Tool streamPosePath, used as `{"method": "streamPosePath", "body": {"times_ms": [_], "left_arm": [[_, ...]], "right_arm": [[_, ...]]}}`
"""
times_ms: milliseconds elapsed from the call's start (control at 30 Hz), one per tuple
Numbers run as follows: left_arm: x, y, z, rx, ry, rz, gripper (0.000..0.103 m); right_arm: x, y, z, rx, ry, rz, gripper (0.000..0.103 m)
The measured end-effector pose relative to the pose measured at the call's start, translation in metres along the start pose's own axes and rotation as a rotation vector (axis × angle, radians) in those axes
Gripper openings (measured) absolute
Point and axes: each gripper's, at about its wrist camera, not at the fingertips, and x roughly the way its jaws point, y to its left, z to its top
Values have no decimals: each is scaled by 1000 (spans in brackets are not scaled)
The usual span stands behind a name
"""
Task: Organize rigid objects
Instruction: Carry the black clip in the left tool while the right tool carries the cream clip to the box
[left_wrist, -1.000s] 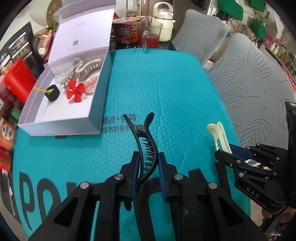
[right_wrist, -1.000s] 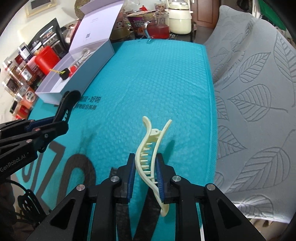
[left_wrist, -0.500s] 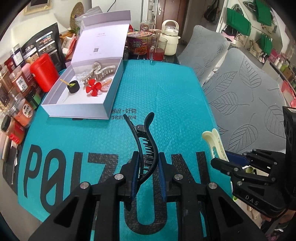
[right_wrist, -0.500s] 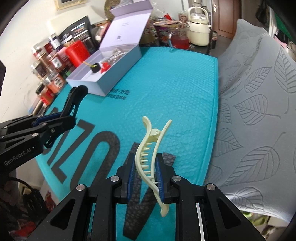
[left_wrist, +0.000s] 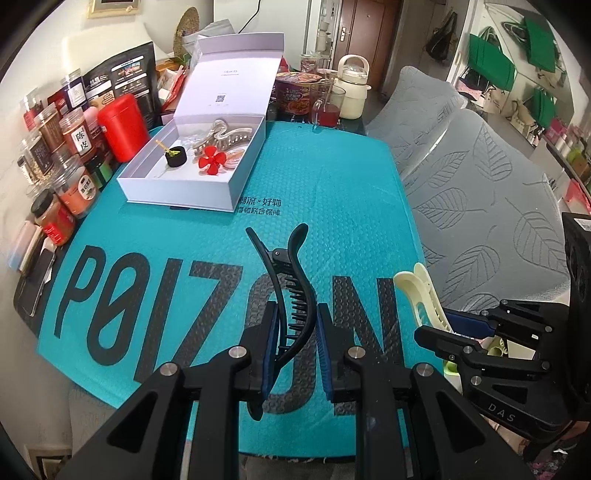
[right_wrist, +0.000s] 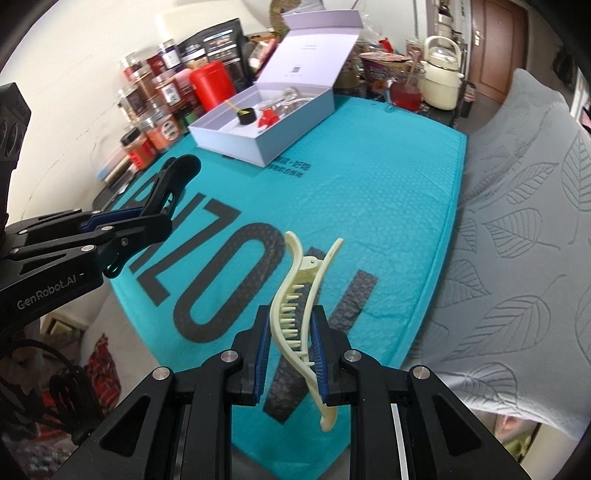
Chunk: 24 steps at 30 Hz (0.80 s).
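My left gripper (left_wrist: 295, 332) is shut on a black hair clip (left_wrist: 291, 280), held above the near end of the teal mat (left_wrist: 332, 177). My right gripper (right_wrist: 290, 347) is shut on a cream hair clip (right_wrist: 295, 306), also above the mat's near end; it shows in the left wrist view (left_wrist: 424, 299) too. The open white box (left_wrist: 192, 166) stands at the mat's far left. It holds a clear claw clip (left_wrist: 221, 134), a red flower piece (left_wrist: 211, 164), a black cap (left_wrist: 174, 156) and a pink item (left_wrist: 233, 164).
Jars and a red canister (left_wrist: 120, 125) line the left edge beside the box. A cream kettle (left_wrist: 352, 86), a glass of red drink (left_wrist: 327, 105) and a noodle cup (left_wrist: 297, 92) stand behind the mat. Grey leaf-pattern cushions (left_wrist: 480, 177) lie to the right.
Both grippers have pulled back and risen away from the box, each still holding its clip. More of the mat and its large lettering now shows.
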Motion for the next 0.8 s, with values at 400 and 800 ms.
{"method": "streamPosePath", "body": {"times_ms": [400, 800], "left_arm": [[-30, 37, -8, -7, -25, -8, 20], [-64, 91, -13, 57, -54, -40, 20]], "right_arm": [[-3, 46, 5, -37, -3, 29, 21], [-4, 113, 12, 20, -51, -15, 21]]}}
